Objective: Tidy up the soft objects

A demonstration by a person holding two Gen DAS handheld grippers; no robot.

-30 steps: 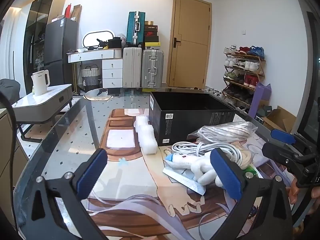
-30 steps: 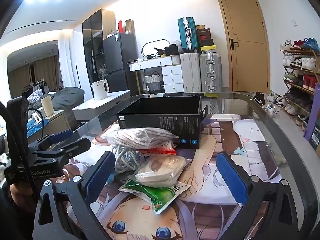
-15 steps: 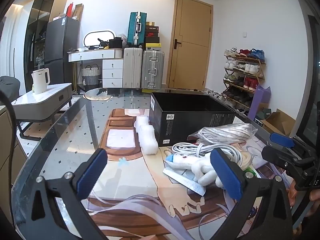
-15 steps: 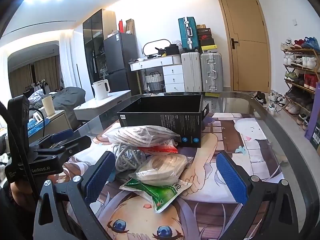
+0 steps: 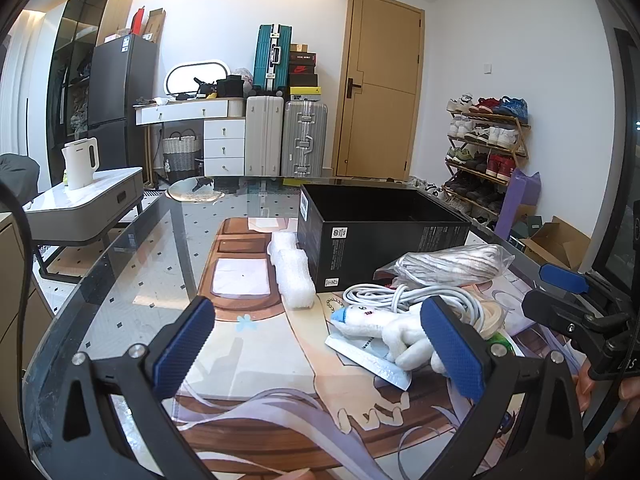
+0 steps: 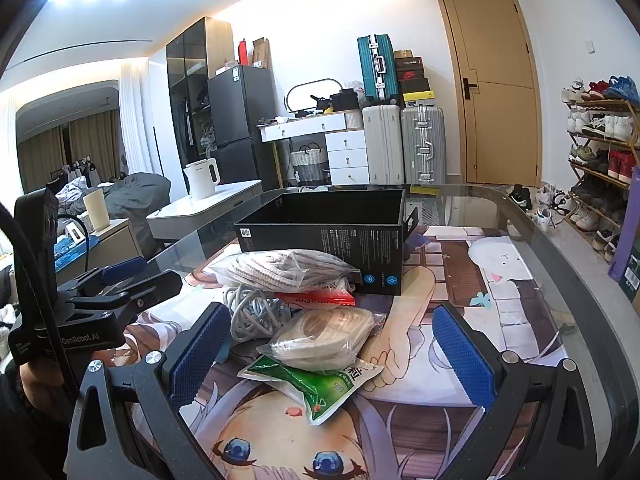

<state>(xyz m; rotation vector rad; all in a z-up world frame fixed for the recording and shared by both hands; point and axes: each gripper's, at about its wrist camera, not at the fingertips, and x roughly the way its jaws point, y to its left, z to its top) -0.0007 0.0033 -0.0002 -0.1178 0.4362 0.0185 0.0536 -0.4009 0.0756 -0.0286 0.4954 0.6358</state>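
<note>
1. The left gripper [image 5: 320, 344] has its jaws spread wide and holds nothing; they hang over the printed mat [image 5: 256, 360] in the lower half of the frame.
2. The right gripper [image 6: 332, 356] is also wide apart and empty, and its jaws frame the pile in the centre of its view.
3. The soft things lie in one heap right of centre in the left view: a white plush toy [image 5: 384, 328], a coiled white cable [image 5: 404, 296] and a bagged grey bundle [image 5: 444, 266]. In the right view, a bagged beige roll [image 6: 324, 336] rests on a green packet [image 6: 316, 386].
4. The open black box [image 5: 380, 236] stands just behind the heap and touches it; I judge it to be the place for them.
5. To do the step well, take the topmost piece first, close on the soft middle of one item only, and lift straight up so the cable does not drag.
6. A white foam wrap [image 5: 294, 276] lies beside the left side of the box.
7. The floor of the box is hidden, the lower layers of the heap are covered, and the flat silver packet [image 5: 368, 356] under the toy is perhaps a pouch; I cannot read it.
</note>
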